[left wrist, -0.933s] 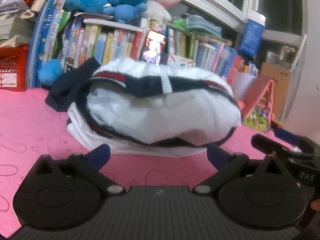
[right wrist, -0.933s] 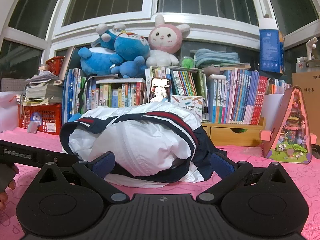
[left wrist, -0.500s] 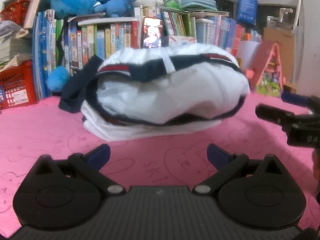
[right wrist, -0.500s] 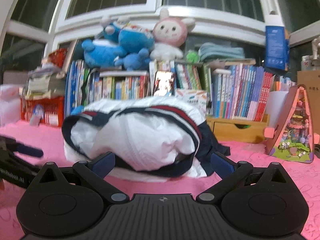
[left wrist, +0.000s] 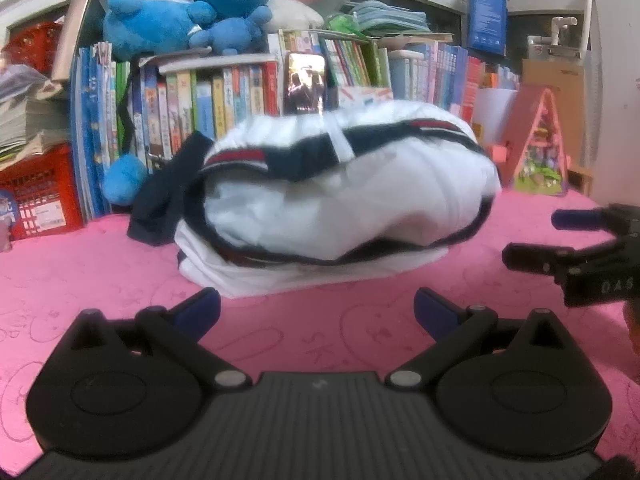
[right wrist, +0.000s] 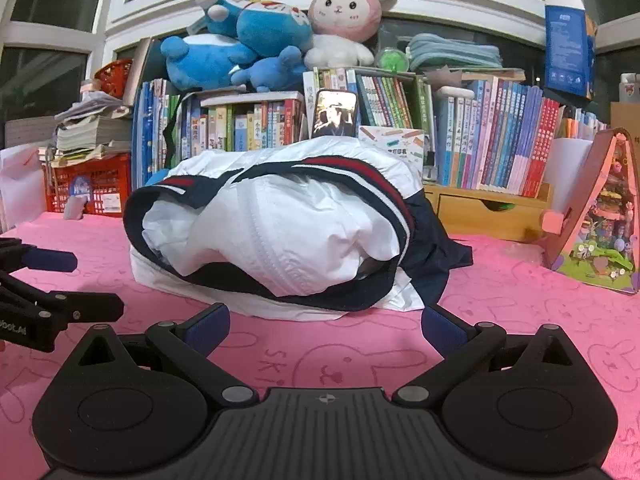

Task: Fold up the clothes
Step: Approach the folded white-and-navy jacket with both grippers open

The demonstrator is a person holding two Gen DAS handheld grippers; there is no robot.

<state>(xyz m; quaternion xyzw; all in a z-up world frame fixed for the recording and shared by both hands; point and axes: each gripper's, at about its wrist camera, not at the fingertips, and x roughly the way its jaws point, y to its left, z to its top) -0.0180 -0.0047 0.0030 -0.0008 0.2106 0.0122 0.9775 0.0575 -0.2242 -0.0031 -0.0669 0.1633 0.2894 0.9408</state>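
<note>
Two grippers, left gripper [left wrist: 316, 310] and right gripper [right wrist: 325, 326], hover level before the folded jacket [right wrist: 280, 236]; jaws spread, empty.

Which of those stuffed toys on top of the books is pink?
The rabbit, at the right end of the pile; the other plush toys beside it are blue.

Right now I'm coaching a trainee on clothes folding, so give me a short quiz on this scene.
1. True or false: the left gripper holds the white and navy garment.
2. What does the garment lie on? A) pink blanket B) wooden floor C) red crate
3. Fill in: the right gripper has its fingers ____.

Key: 1 false, both grippers are open and clear of it. 2 A, the pink blanket. 3 open.
</note>
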